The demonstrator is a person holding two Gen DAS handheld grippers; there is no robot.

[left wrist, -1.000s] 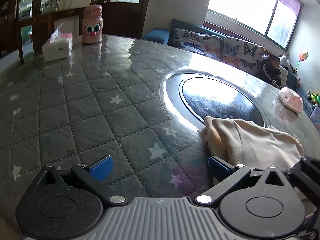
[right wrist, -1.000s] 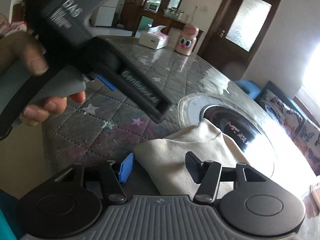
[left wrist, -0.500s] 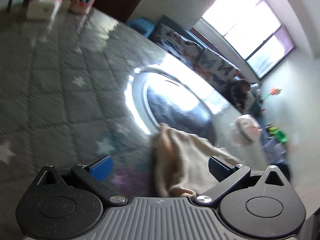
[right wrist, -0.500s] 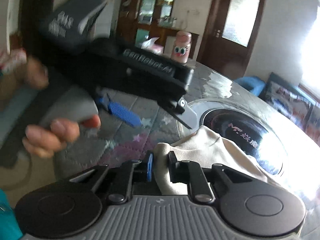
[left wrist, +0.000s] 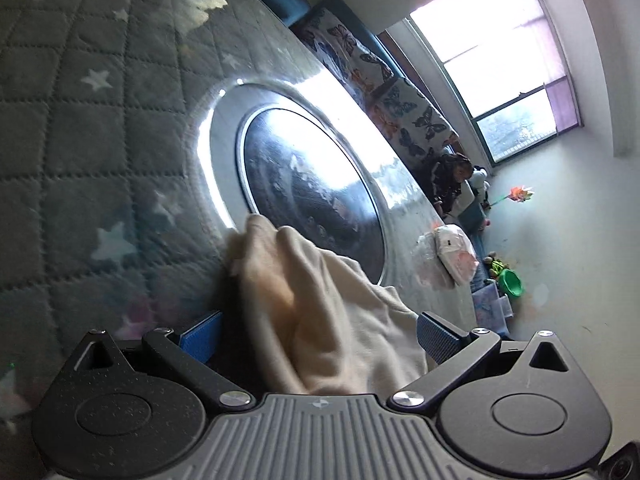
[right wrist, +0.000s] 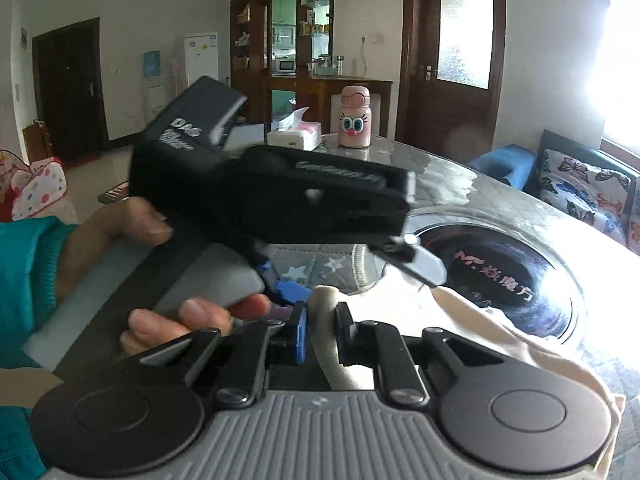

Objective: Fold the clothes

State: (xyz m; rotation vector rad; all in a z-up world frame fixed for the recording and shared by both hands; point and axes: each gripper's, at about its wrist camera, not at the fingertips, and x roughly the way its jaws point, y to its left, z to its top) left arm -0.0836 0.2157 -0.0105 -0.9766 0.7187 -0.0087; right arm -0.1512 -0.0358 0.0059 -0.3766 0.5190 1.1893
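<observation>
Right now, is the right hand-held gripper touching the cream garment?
Touching. The right wrist view shows the right hand-held gripper closed on a fold of the cream garment, cloth pinched between both fingers.

both wrist cameras sit low and close over the cream garment (left wrist: pixel 320 312); left view is rolled toward the window (left wrist: pixel 516 72), right faces the door (right wrist: pixel 464 52); both share the round inset cooktop (right wrist: pixel 500 276).
</observation>
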